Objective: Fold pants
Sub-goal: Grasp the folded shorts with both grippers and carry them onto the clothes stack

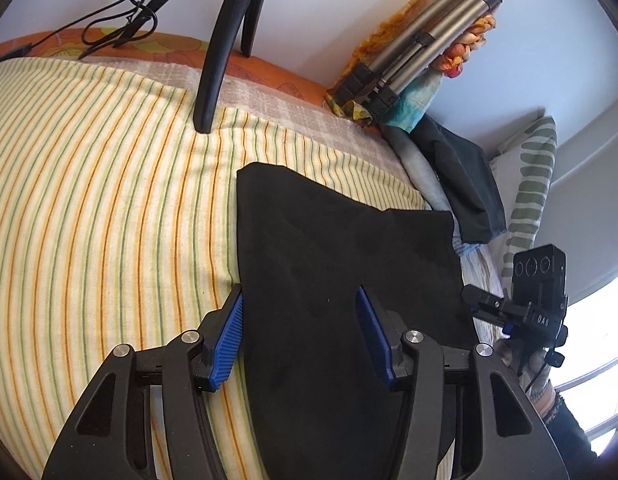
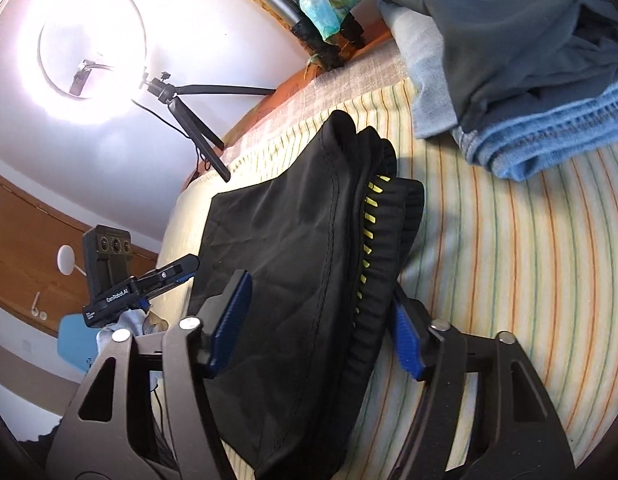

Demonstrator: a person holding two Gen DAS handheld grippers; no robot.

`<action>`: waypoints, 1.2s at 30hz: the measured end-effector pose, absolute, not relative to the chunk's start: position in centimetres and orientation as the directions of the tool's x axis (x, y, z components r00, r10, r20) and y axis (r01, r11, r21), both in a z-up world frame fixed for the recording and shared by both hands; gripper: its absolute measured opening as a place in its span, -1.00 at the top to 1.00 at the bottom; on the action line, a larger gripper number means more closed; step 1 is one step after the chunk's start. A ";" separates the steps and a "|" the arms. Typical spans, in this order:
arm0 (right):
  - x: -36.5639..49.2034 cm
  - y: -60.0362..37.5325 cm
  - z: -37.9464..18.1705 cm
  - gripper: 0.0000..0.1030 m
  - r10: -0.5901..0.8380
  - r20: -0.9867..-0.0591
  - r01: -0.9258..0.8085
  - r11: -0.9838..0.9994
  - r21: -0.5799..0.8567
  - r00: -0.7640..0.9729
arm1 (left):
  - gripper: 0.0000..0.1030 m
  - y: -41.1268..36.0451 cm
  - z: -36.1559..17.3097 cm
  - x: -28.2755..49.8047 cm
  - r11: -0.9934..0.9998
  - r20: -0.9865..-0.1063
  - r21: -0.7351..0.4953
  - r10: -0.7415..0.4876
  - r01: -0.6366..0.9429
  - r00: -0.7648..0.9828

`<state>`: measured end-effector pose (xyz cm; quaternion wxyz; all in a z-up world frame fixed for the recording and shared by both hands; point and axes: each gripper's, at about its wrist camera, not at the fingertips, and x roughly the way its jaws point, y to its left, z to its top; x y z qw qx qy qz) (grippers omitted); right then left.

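Black pants point(image 1: 329, 248) lie partly folded on a striped bedsheet point(image 1: 89, 184). My left gripper point(image 1: 301, 320) is open, its blue pads astride the pants' left edge, with cloth between the jaws. In the right wrist view the pants point(image 2: 285, 248) show a ribbed waistband with yellow marks point(image 2: 369, 232). My right gripper point(image 2: 321, 320) is open and straddles the waistband end, one pad point(image 2: 229, 316) on top of the cloth, the other pad point(image 2: 405, 340) beside the band. Each gripper shows in the other's view: the right one point(image 1: 529, 300), the left one point(image 2: 121, 280).
Folded grey, dark and blue denim clothes point(image 2: 509, 60) are stacked at the bed's far side. A folded tripod point(image 1: 421, 48) leans on the wall with colourful cloth. A ring light point(image 2: 93, 40) stands on a stand, whose black legs point(image 1: 221, 52) rest on the bed. A pillow point(image 1: 529, 184) sits at right.
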<state>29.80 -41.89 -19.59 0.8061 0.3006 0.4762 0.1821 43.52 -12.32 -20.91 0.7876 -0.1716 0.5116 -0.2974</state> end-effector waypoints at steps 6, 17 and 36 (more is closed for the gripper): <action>29.9 -42.1 -20.0 0.58 0.531 -0.688 0.022 0.784 0.621 0.495 | 0.73 -12.7 -21.4 44.0 0.792 -0.717 -0.550 -0.611 0.265 0.336; 28.7 -40.6 -15.7 0.74 0.451 -0.692 -0.062 0.858 0.509 0.563 | 0.92 -13.1 -17.4 41.8 0.812 -0.692 -0.459 -0.582 0.361 0.427; 25.8 -45.8 -6.8 0.75 0.328 -0.674 -0.079 0.925 0.372 0.662 | 0.96 -18.4 -9.0 41.0 0.743 -0.557 -0.452 -0.668 0.494 0.494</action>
